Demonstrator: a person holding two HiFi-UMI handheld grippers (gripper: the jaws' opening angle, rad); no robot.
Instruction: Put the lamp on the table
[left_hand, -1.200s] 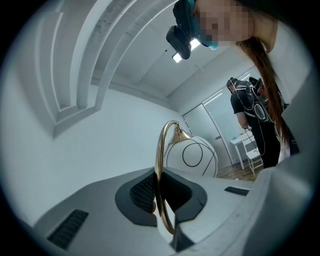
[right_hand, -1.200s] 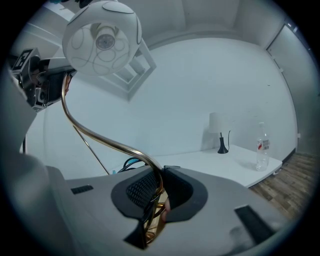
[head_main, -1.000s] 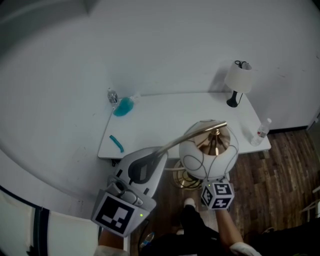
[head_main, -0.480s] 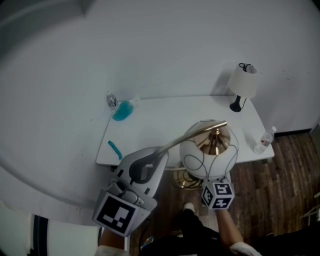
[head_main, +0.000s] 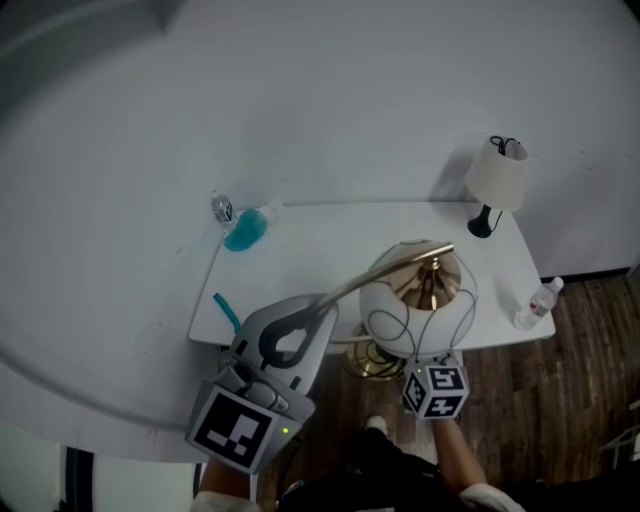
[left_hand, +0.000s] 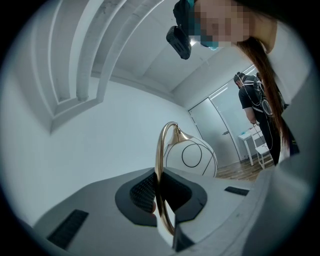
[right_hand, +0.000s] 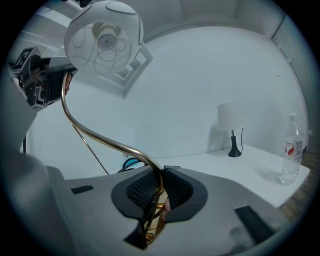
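Left gripper (left_hand: 159, 200): jaws closed on the brass arched stem (left_hand: 159, 150) of the lamp (head_main: 415, 300), with the rod running between the dark pads.

Right gripper (right_hand: 159, 202): jaws likewise clamped on the brass stem lower down, with a dark cord caught alongside it.

Lamp: held in the air between both grippers, not resting on any surface. In the head view the white globe shade (head_main: 430, 310), marked with thin black loops, overlaps the near edge of the table (head_main: 330, 250). The round brass base (head_main: 368, 362) hangs below it, over the wooden floor (head_main: 560, 400).

Table: white and set against a white wall.
- Front left edge: a teal strip (head_main: 228, 312).
- Front right corner: a clear water bottle (head_main: 537, 303).
- Back left: a teal item (head_main: 245, 228) beside a small clear bottle (head_main: 221, 208).
- Back right corner: a small table lamp (head_main: 497, 175), upright, with a white shade and black foot.
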